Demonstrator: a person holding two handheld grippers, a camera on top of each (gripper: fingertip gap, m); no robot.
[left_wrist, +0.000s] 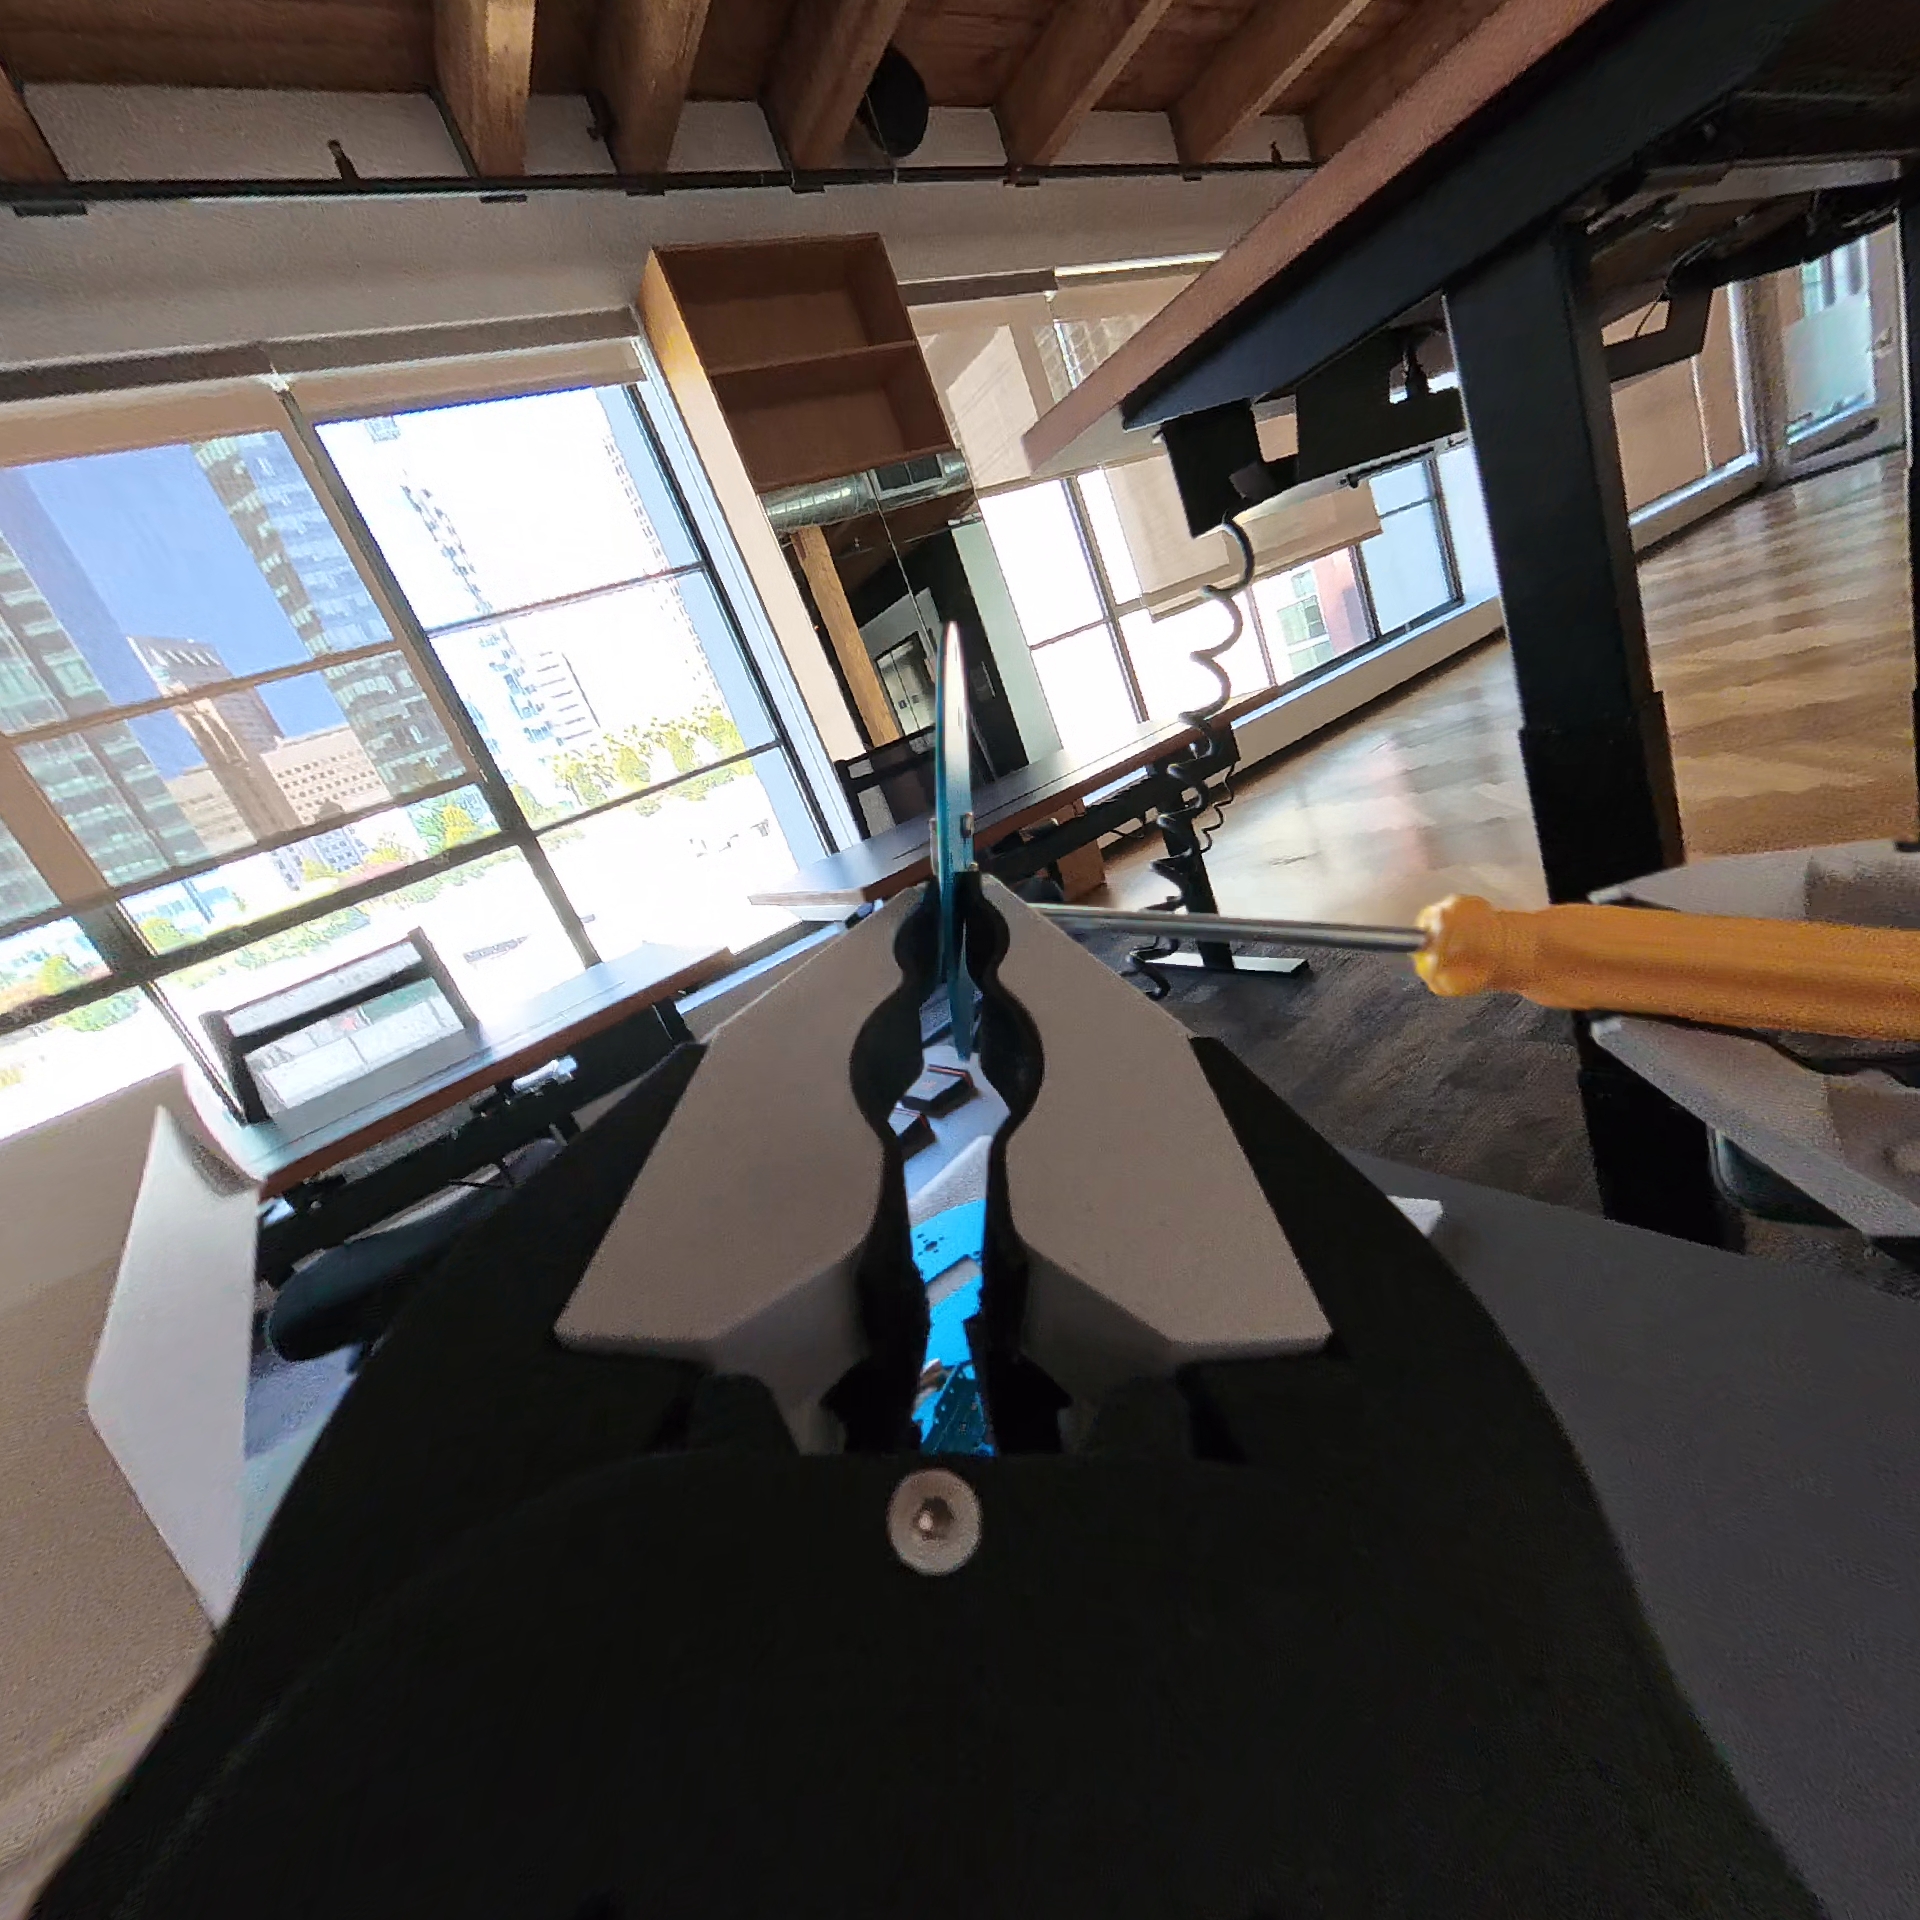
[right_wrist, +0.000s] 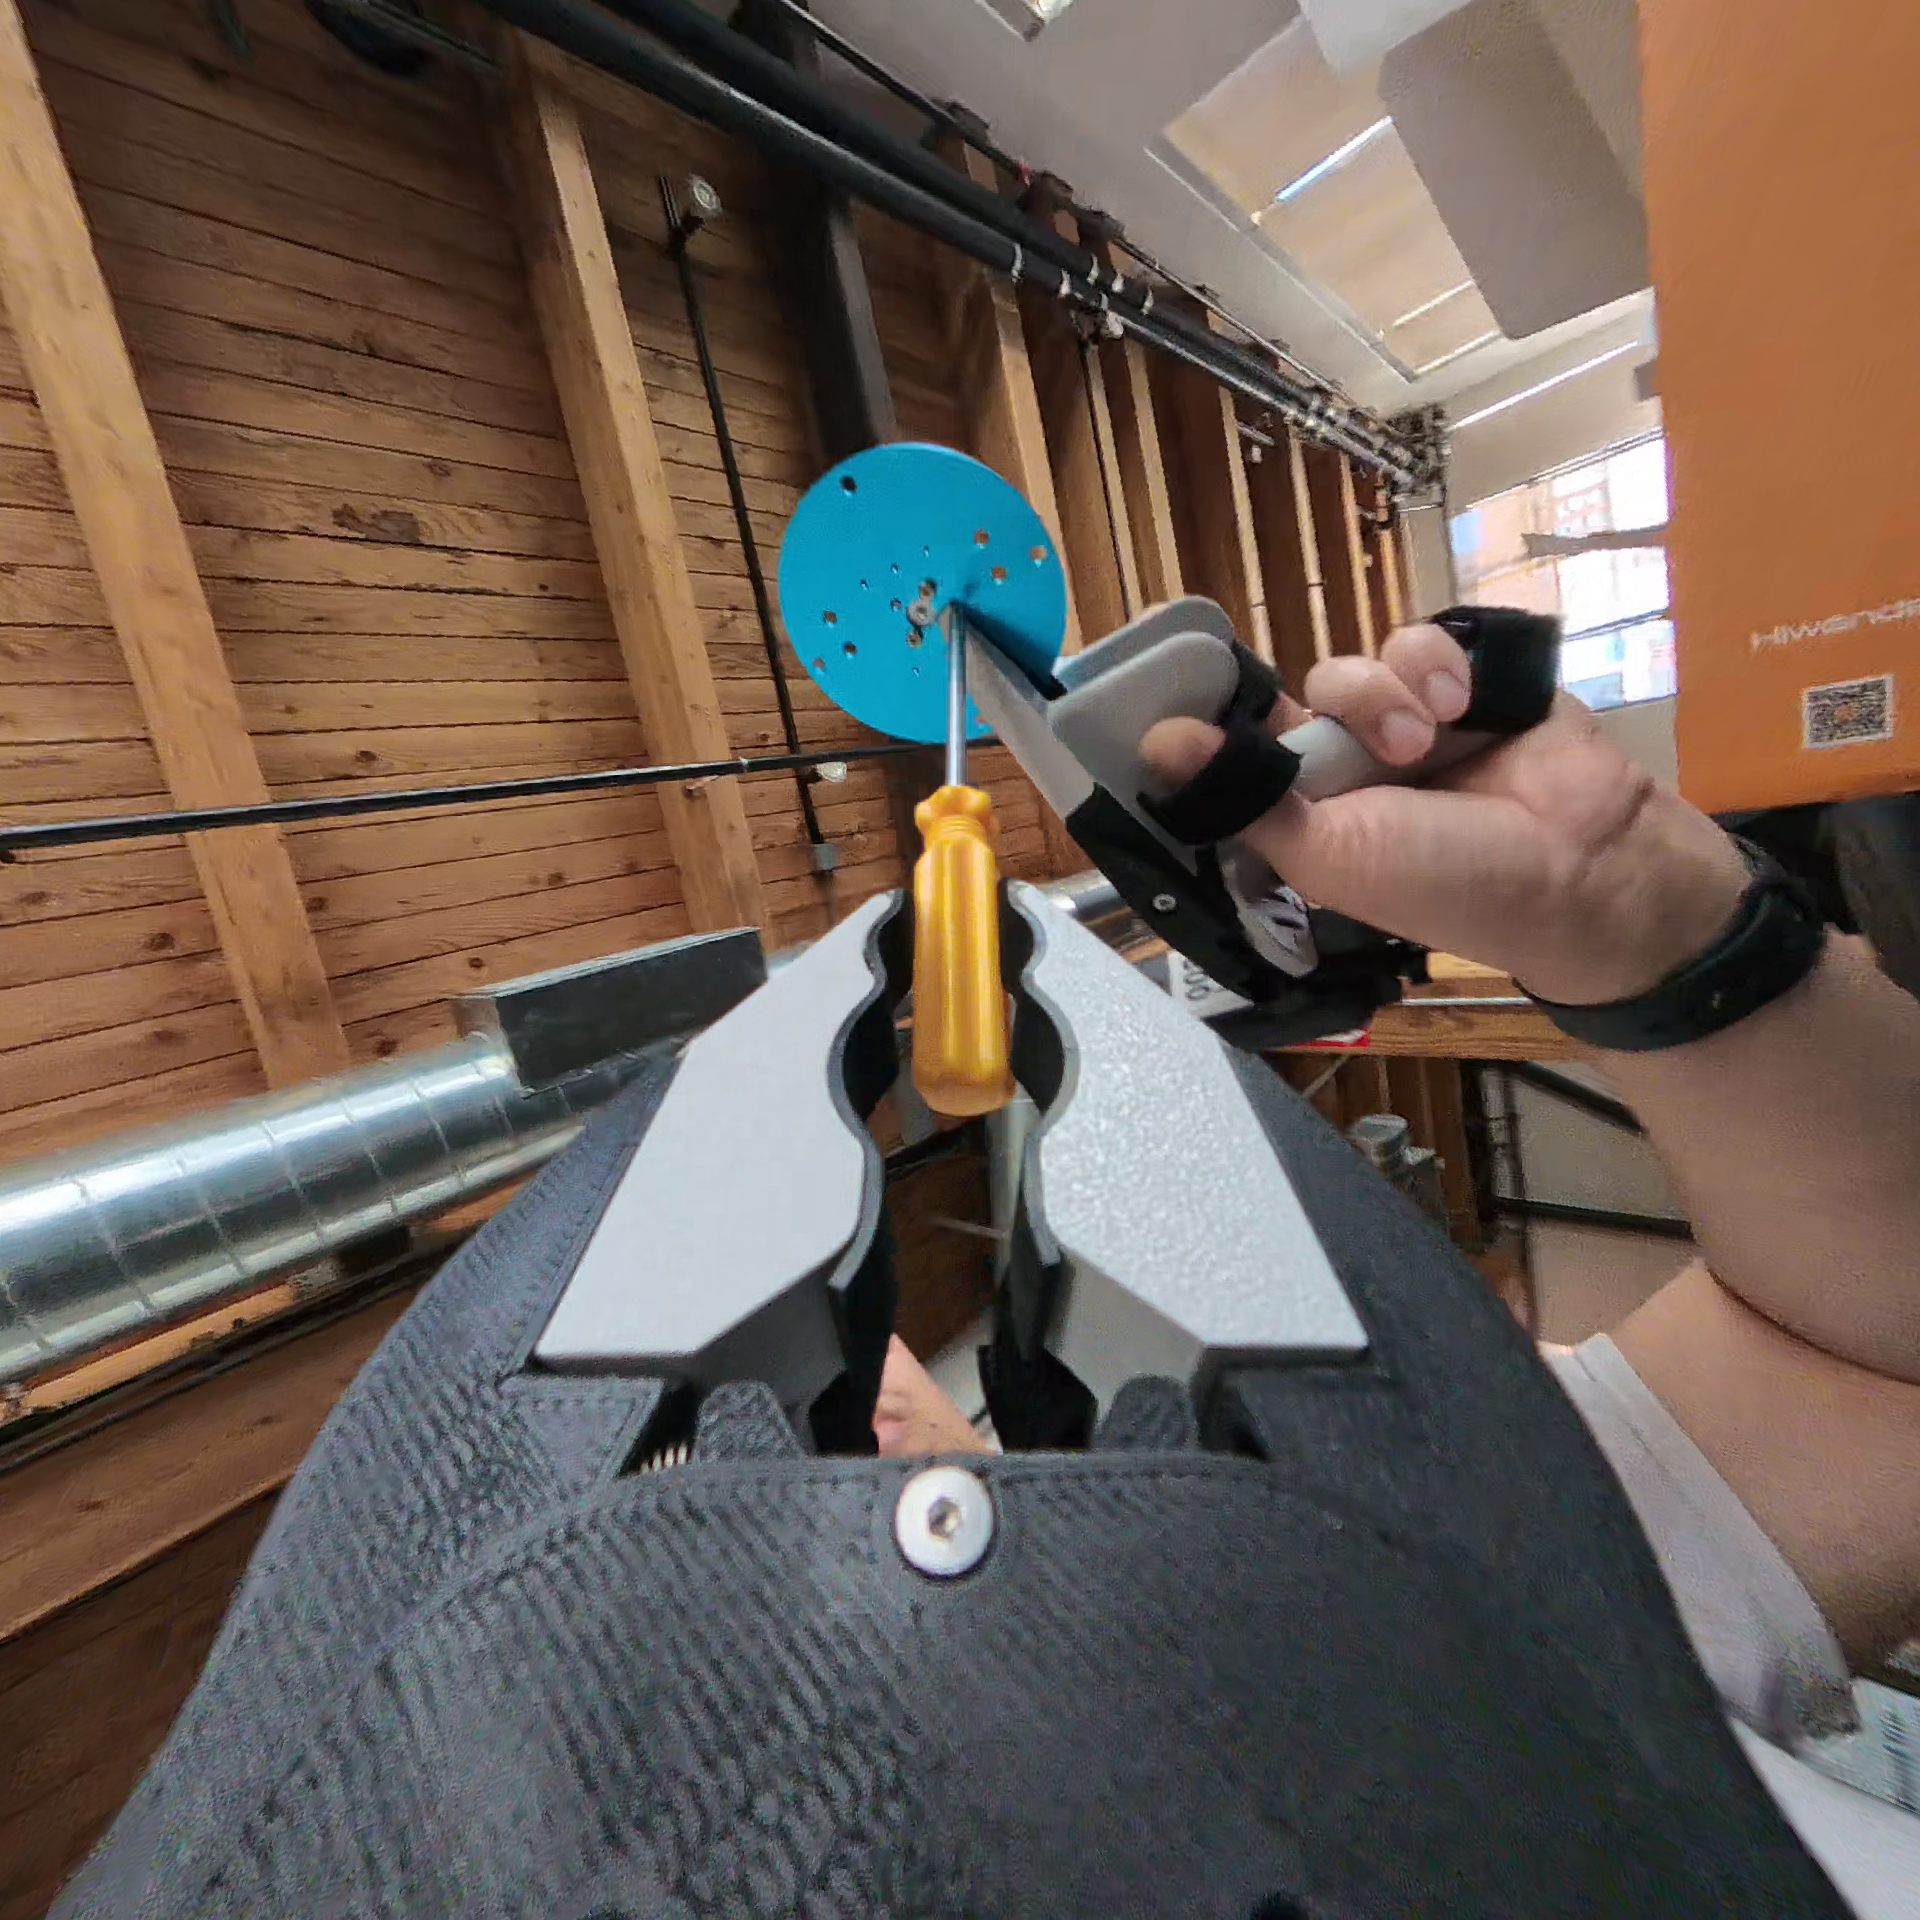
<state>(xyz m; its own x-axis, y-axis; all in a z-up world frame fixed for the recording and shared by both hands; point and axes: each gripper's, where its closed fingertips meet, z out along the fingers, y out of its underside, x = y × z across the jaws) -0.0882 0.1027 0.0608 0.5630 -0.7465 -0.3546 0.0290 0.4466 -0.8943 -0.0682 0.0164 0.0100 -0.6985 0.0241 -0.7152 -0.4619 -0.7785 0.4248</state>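
The left gripper (left_wrist: 951, 904) has its jaws pressed nearly together on the rim of one flat round blue metal disc (right_wrist: 920, 590) drilled with small holes, held edge-on and raised in the air. The right gripper (right_wrist: 956, 914) has its jaws narrowed around the handle of one yellow-handled screwdriver (right_wrist: 958, 951), whose steel shaft points to 12 o'clock and meets a small screw (right_wrist: 921, 613) near the disc's centre. A person's hand (right_wrist: 1475, 821) grips the left gripper at 3 o'clock from the disc.
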